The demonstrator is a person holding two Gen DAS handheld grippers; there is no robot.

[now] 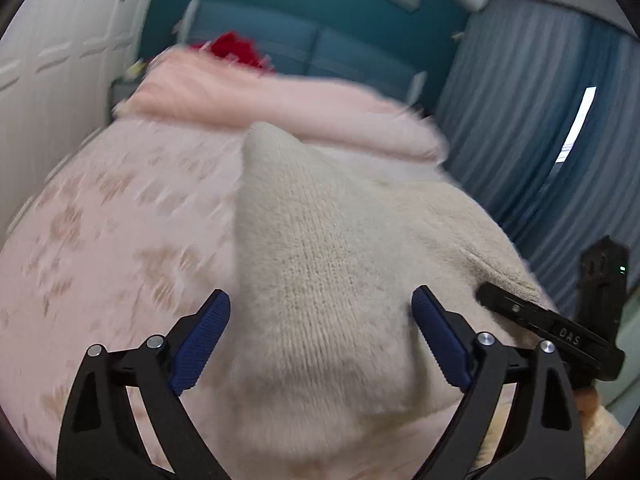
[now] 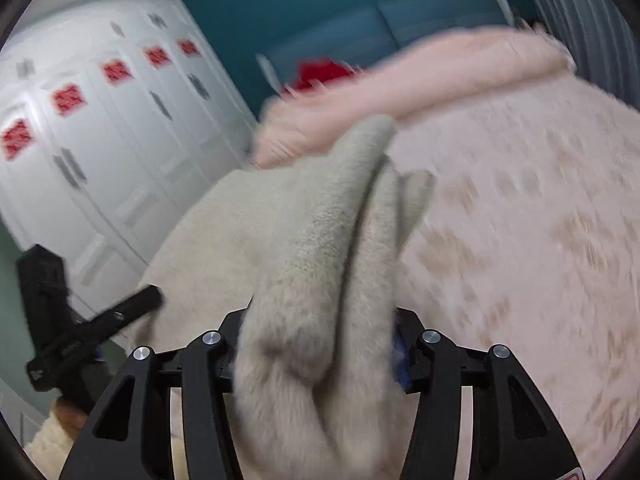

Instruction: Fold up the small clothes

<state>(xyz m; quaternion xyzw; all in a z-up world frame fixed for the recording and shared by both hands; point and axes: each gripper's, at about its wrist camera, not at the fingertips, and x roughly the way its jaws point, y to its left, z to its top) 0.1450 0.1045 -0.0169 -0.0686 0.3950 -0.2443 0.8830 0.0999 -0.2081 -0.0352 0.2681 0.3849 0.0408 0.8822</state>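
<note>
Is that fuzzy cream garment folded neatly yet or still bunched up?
Still bunched up. The cream garment hangs in loose ridges from the shut right gripper, while the left gripper stands open around it.

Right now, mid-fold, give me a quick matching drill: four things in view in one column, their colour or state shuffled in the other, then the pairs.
Things:
1. left gripper
2. right gripper
3. knit garment
4. blanket at the far end of the bed

States:
A. plain pink, bunched up
B. cream, partly lifted off the floral bedspread
C. fingers spread wide, fabric between them but not pinched
D. closed on a bunch of cream fabric

Pairs: 1-C, 2-D, 3-B, 4-A
</note>
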